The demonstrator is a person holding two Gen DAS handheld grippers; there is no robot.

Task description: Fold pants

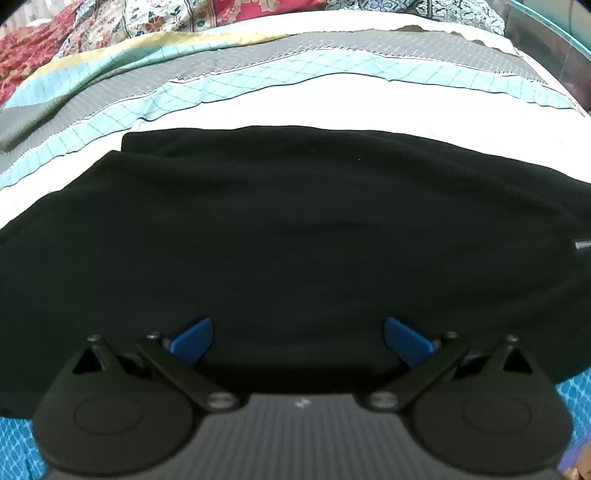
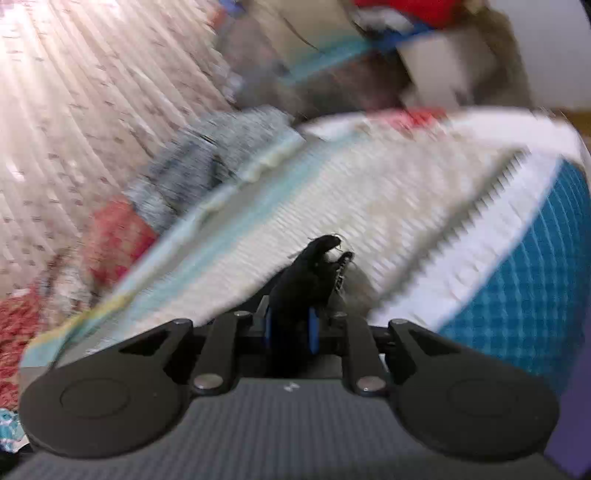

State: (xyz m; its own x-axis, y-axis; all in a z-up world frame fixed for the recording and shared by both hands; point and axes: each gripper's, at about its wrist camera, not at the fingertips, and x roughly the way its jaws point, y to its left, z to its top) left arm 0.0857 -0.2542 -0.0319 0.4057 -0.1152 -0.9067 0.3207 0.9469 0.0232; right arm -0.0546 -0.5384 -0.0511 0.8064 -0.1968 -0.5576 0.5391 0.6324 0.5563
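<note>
Black pants (image 1: 295,236) lie spread across the bed and fill most of the left wrist view, with a folded layer edge along their far side. My left gripper (image 1: 298,339) hovers over the near part of the pants, its blue pads far apart and nothing between them. In the right wrist view, which is blurred, my right gripper (image 2: 291,328) is shut on a bunched piece of the black pants (image 2: 308,273), which sticks up from between the blue pads. The rest of the pants is hidden there.
The bed carries a striped cover (image 1: 258,77) in white, grey, pale blue and yellow. Floral quilts (image 1: 110,22) are heaped at the far side. A blue checked sheet (image 2: 528,295) shows at the bed's edge. A patterned curtain (image 2: 74,110) hangs at left.
</note>
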